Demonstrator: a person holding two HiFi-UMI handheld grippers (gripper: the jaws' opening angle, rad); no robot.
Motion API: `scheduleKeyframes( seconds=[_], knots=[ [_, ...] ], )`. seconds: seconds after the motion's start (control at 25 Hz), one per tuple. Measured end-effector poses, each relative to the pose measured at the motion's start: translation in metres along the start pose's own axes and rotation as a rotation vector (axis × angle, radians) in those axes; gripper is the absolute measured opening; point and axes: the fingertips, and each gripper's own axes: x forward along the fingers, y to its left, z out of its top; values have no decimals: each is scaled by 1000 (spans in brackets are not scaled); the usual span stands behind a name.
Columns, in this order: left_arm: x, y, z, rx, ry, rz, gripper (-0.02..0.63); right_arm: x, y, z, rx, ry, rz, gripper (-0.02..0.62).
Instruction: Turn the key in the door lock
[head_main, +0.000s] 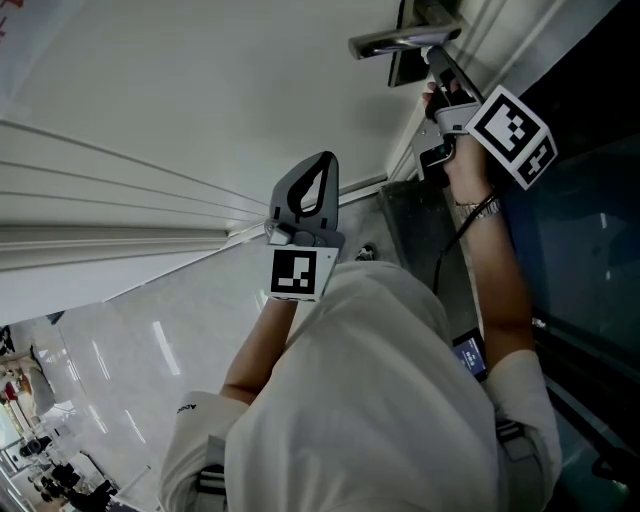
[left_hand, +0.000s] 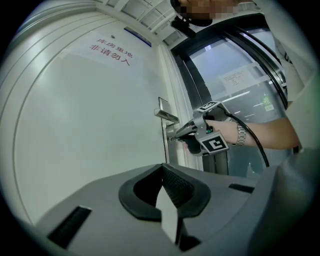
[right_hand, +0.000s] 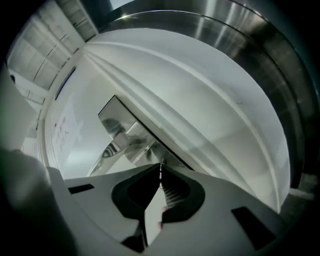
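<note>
Left gripper view: the right hand-held gripper (left_hand: 175, 135), jaws clenched, has its tips at the lock (left_hand: 166, 138) under the door handle (left_hand: 166, 116); the key there is too small to make out. The turning step seems in hand, and next calls for a steady wrist roll. The left hand-held gripper (left_hand: 162, 166) hangs clenched, empty, apart.

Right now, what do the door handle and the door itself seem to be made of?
Door handle: metal, likely polished steel; it is silvery, with mirror-like reflections in the right gripper view. Door: a smooth white painted or coated surface with a soft sheen; what lies under the coating cannot be told.
</note>
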Motion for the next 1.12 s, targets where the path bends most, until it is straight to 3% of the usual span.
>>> scheduleKeyframes(
  seconds=[0.24,0.36,0.44,0.76,0.88,0.96,1.12],
  knots=[
    [-1,0,-1,-8,1,8,8,0,-10,-2,430,-2,69,6],
    [-2,-1,-2,-7,1,10,8,1,-13,-4,527,-9,87,6],
    [-2,0,-3,-8,0,13,8,1,-14,-3,516,-12,89,6],
    [-8,4,-2,-10,4,37,8,0,-4,-9,191,30,83,11],
    [-10,3,-4,-10,7,36,8,-4,0,-18,68,59,90,110],
    [-10,2,-5,-9,7,32,8,-8,0,-22,-121,72,61,146],
    [-10,2,-7,-11,6,29,8,-12,4,-24,-593,92,-25,161]
  ],
)
